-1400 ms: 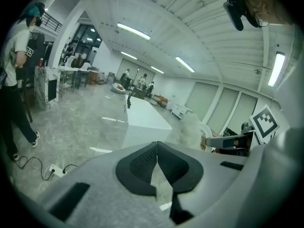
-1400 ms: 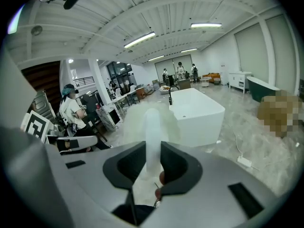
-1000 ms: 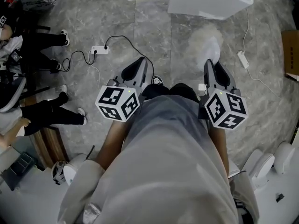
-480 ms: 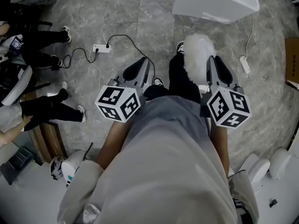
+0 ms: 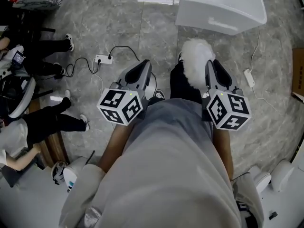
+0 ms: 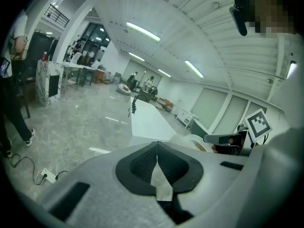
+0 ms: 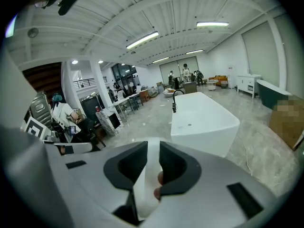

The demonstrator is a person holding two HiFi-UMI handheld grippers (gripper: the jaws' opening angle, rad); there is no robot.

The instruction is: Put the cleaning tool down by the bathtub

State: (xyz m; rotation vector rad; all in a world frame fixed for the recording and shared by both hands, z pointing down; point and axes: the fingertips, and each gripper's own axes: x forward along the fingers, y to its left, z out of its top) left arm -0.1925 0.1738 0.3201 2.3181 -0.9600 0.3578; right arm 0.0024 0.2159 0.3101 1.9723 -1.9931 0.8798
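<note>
The grey marble-tiled floor fills the head view, and the white rectangular bathtub stands at its top right. The left claw is held over the floor with its jaws closed on nothing. The right claw clamps the pale handle of the white fluffy-headed cleaning tool, whose head hangs in the air just left of that claw, near the bathtub but short of it. A white power strip lies on the floor to the left.
</note>
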